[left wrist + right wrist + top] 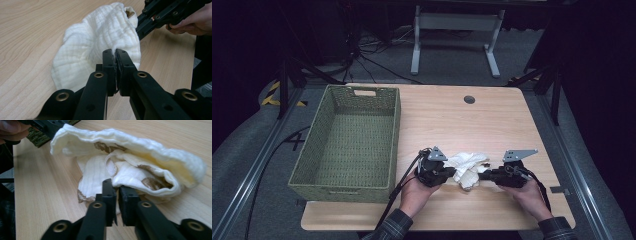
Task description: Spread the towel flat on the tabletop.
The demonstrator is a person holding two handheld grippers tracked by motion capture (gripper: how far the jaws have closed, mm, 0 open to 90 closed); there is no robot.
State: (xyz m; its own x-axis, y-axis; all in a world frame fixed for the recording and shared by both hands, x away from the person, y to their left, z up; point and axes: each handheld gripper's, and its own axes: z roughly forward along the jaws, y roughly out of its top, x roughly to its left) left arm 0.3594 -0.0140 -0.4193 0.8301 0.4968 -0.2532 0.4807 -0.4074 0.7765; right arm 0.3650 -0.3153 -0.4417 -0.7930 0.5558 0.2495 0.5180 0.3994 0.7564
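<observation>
A crumpled white cloth (468,167) with tan markings lies on the wooden table (452,115) near its front edge, between the two hand-held grippers. My left gripper (454,173) is shut on the cloth's left edge; in the left gripper view its jaws (115,51) pinch a fold of the cloth (100,37). My right gripper (482,175) is on the cloth's right side. In the right gripper view its jaws (115,183) are closed on a thin edge of the cloth (140,155). The left gripper view also shows the right gripper (160,15) at the cloth's far side.
A green woven basket (394,130) stands empty on the table's left half, close to my left hand. A round cable hole (469,99) sits at the table's back. Beyond the table are a white desk frame (457,30) and floor cables.
</observation>
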